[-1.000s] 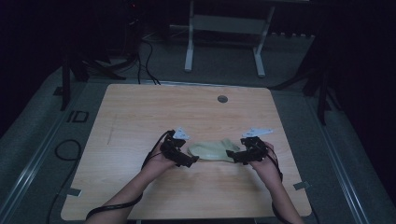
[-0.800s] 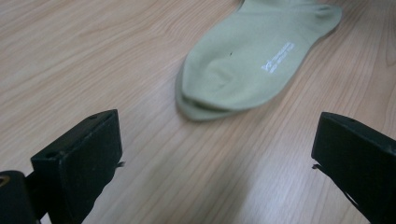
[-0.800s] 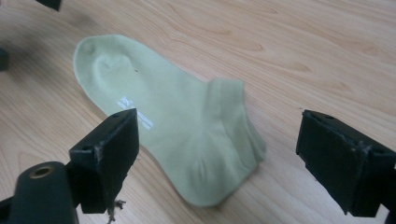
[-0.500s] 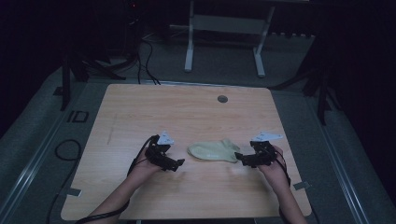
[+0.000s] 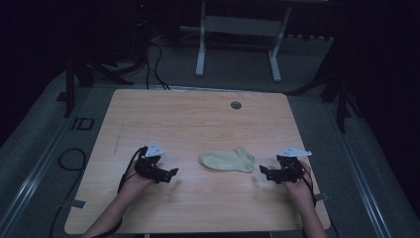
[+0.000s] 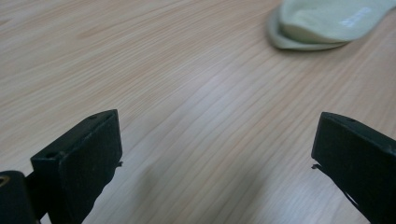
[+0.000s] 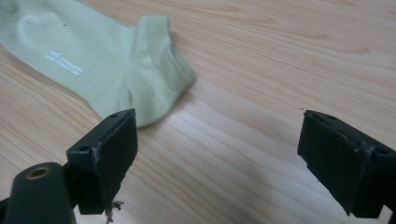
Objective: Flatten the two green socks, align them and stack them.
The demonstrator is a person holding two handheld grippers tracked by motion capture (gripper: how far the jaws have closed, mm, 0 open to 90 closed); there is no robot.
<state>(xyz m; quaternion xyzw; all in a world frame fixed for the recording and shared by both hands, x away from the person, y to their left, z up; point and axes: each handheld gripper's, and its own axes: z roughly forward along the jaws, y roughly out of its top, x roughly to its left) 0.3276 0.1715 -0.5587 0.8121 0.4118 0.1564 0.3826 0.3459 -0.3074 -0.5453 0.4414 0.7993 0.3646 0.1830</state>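
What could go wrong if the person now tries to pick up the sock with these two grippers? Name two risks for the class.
1. The sock lies flat on the table, so open jaws may scrape the wood and catch just one layer.
2. The left gripper sits well clear of the sock while the right gripper is closer; uneven grabs could bunch it.

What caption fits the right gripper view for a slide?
Open right claw above the wooden table, with a pale green sock lying flat ahead, untouched.
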